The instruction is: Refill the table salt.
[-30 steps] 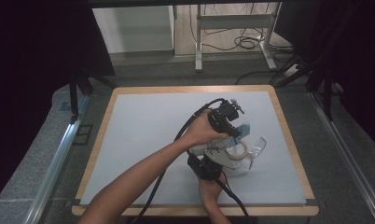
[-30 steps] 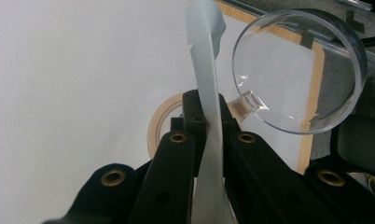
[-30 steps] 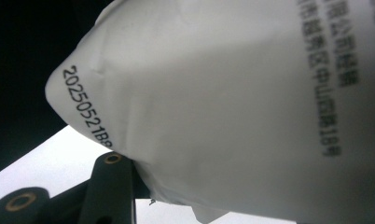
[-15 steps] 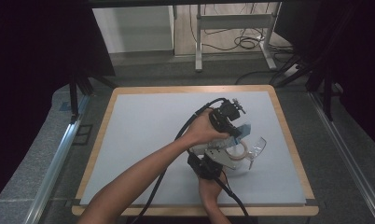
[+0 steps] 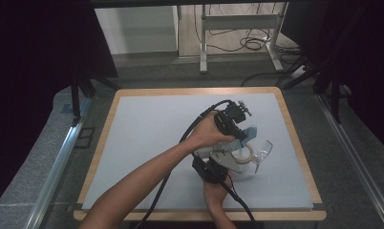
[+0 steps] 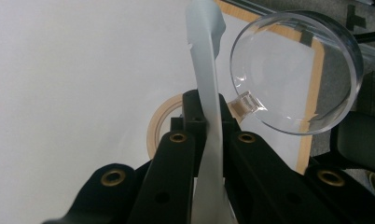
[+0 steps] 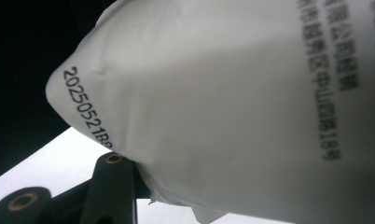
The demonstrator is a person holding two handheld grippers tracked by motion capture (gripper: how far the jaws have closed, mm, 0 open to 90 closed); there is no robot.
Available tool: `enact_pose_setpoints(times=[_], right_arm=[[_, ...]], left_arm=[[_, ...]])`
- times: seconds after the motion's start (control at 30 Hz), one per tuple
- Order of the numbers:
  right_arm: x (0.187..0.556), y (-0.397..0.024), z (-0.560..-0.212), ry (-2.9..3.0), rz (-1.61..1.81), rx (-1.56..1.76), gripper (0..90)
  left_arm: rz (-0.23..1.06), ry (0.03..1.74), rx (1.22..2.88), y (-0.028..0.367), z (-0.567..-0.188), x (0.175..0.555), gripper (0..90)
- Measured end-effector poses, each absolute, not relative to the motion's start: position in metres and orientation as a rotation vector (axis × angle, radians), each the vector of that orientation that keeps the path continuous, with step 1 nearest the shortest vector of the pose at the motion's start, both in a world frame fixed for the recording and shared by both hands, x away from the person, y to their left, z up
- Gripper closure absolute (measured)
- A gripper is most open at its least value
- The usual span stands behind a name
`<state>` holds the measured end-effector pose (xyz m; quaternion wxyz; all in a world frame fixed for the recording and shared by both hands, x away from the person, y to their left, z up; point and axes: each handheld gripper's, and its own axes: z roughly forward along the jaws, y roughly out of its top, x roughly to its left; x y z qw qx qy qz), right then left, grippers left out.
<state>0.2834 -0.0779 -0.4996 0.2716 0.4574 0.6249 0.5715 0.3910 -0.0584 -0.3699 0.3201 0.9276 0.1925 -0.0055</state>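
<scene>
White printed packet (image 7: 251, 107) clamped in the right gripper (image 5: 214, 168) at six o'clock, its pale thin edge pinched in the left gripper (image 6: 209, 121) (jaws fully closed), clear round plastic dish (image 6: 297, 70) at two o'clock, tan tape ring (image 6: 160, 121) beneath.

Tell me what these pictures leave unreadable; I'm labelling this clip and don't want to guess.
- High view: the packet is mostly covered by the left gripper and hand; its kind is unclear.
- Right gripper view: the packet hides the right gripper jaws' tips; its printed text is cut off by the edge.
- Left gripper view: the tape ring sits half behind the jaws.
- High view: the clear lid is too small to identify.
</scene>
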Motion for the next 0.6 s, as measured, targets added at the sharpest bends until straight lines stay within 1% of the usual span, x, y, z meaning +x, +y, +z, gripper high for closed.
enact_pose_setpoints(times=[0.6], right_arm=[[0.2838, -0.0792, -0.4981, 1.670, 1.545, 1.234, 51.3]], left_arm=[[-0.009, 0.502, 2.446, -0.0611, -0.3673, 0.3913, 90.0]])
